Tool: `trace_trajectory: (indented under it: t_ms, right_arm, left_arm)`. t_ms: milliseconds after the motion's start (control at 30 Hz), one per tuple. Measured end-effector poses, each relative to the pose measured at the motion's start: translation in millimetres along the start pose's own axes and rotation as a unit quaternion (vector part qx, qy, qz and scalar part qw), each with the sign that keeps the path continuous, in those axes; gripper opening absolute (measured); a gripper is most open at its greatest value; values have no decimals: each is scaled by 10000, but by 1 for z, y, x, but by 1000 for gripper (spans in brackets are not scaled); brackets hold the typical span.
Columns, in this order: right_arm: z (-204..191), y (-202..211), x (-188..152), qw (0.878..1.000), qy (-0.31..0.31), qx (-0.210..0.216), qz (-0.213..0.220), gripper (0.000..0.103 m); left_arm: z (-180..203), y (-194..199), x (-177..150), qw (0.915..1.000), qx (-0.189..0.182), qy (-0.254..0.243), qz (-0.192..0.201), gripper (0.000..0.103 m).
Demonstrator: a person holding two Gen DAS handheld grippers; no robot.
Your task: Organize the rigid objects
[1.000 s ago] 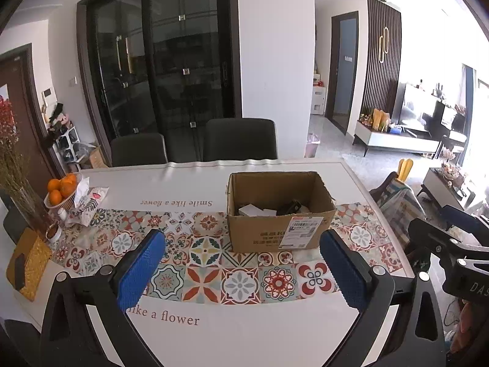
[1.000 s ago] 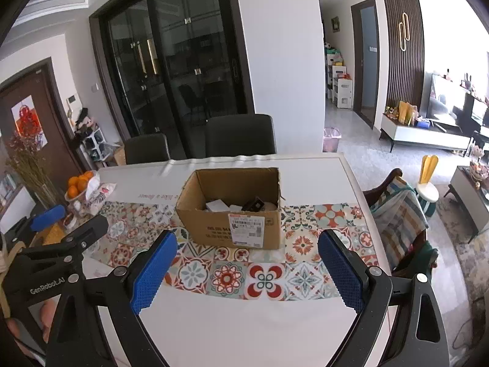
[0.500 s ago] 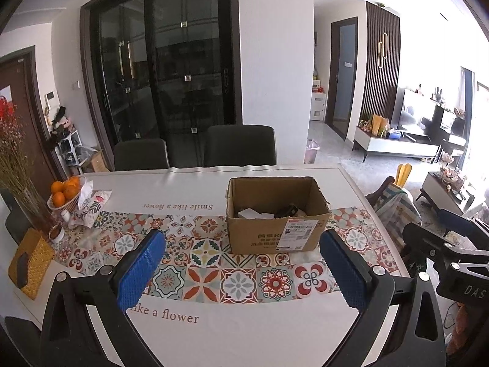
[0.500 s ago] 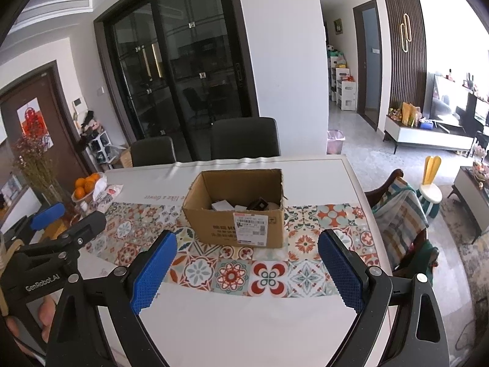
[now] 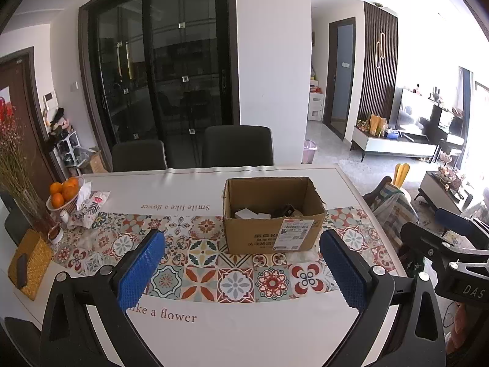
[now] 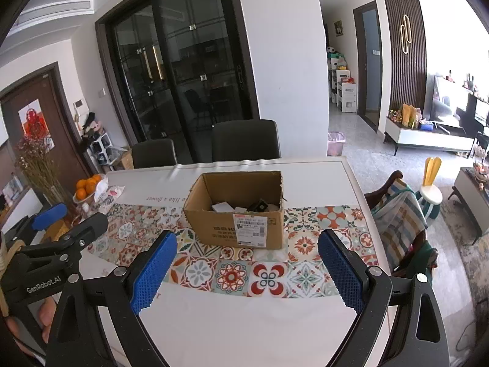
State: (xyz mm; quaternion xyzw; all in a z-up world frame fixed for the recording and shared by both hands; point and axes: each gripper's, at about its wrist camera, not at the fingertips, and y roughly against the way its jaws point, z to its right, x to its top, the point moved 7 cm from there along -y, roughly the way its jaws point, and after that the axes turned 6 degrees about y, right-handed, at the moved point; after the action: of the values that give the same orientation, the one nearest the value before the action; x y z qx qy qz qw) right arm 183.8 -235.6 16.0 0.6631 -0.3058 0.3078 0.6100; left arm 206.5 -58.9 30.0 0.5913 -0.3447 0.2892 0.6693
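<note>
An open brown cardboard box (image 5: 272,232) with a shipping label stands on the patterned table runner; it also shows in the right wrist view (image 6: 241,226). Inside lie white items (image 5: 246,214) and a black object (image 5: 287,210), seen too in the right wrist view (image 6: 259,205). My left gripper (image 5: 241,272) is open and empty, held above the near table edge, well short of the box. My right gripper (image 6: 244,270) is open and empty, likewise short of the box. Each gripper shows at the side of the other's view.
A bowl of oranges (image 5: 62,191), a tissue pack (image 5: 90,208), a vase of dried flowers (image 5: 18,183) and a yellow woven tray (image 5: 29,264) stand at the table's left. Two dark chairs (image 5: 237,146) stand behind it; another chair with a striped cloth (image 6: 400,211) is at the right.
Both grippers have risen and drawn back a little, so the box looks smaller and farther. Both stay open and empty.
</note>
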Motion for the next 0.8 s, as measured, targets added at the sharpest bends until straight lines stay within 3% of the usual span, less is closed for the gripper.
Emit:
trace_trajectory:
  t_ms: [800]
  right_arm:
    - [-3, 5, 0, 10000, -6, 9, -32, 93]
  left_arm:
    - [5, 2, -1, 10000, -32, -29, 19, 103]
